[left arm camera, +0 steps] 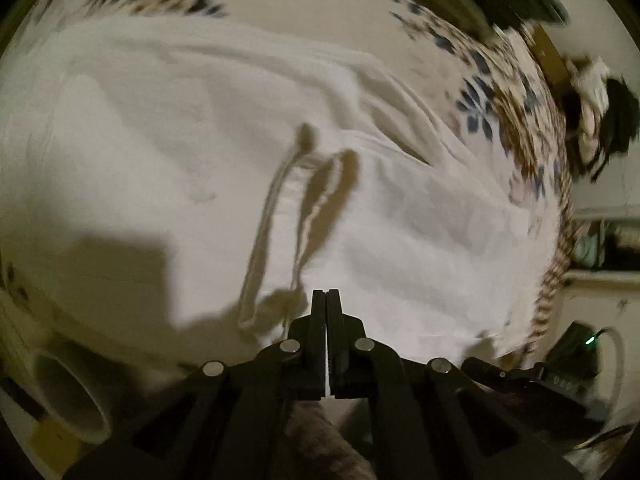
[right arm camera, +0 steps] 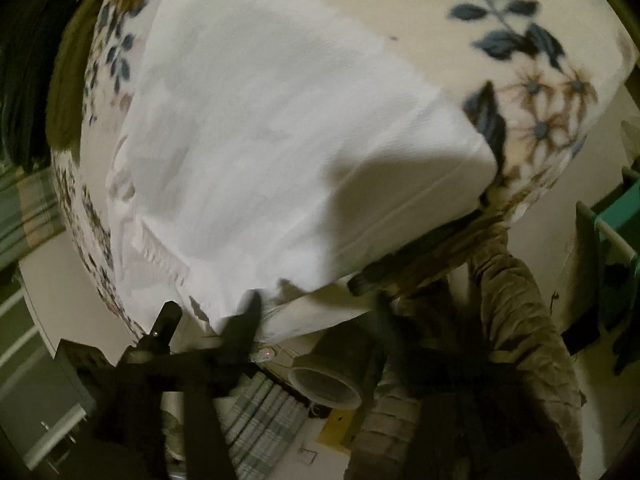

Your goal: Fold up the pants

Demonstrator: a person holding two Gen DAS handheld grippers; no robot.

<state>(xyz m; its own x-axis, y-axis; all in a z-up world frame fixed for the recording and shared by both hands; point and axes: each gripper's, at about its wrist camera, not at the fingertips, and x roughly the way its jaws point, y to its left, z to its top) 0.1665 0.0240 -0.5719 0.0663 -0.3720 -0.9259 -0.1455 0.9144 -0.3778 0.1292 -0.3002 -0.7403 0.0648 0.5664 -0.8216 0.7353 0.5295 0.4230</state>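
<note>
Cream fleece bedspread printed with blue leaves and brown flowers (left arm camera: pixel 472 60) fills the upper part of both views and carries the task's garment. We see the white cotton pants (left arm camera: pixel 168 128) spread flat across the middle of the left wrist frame, their waistband at centre, with two pale drawstring cords (left arm camera: pixel 304 200) trailing from it toward the lower centre. At bottom centre of that frame, the black left gripper (left arm camera: pixel 327 300) has its two fingers pressed together; a thin white sliver shows between them lower down, which we read as a pinch of the pants' fabric, though the blur keeps this uncertain. A grey cardboard tube (left arm camera: pixel 72 392) lies at lower left of the frame, below the bed's edge.

In the right wrist frame, the same white pants (right arm camera: pixel 272 128) slope from upper left to centre right, one squared corner reaching the floral bedspread (right arm camera: pixel 520 40) at right. The black right gripper (right arm camera: pixel 208 312) appears at lower left, its fingers well apart: one finger (right arm camera: pixel 166 320) stands clear of the cloth, the other (right arm camera: pixel 244 320) overlaps the hem at the lower edge of the garment. Motion blur prevents us from telling whether cloth lies between them. A brown quilted sleeve (right arm camera: pixel 520 312) occupies the lower right, and the grey tube (right arm camera: pixel 324 388) sits at bottom centre.
</note>
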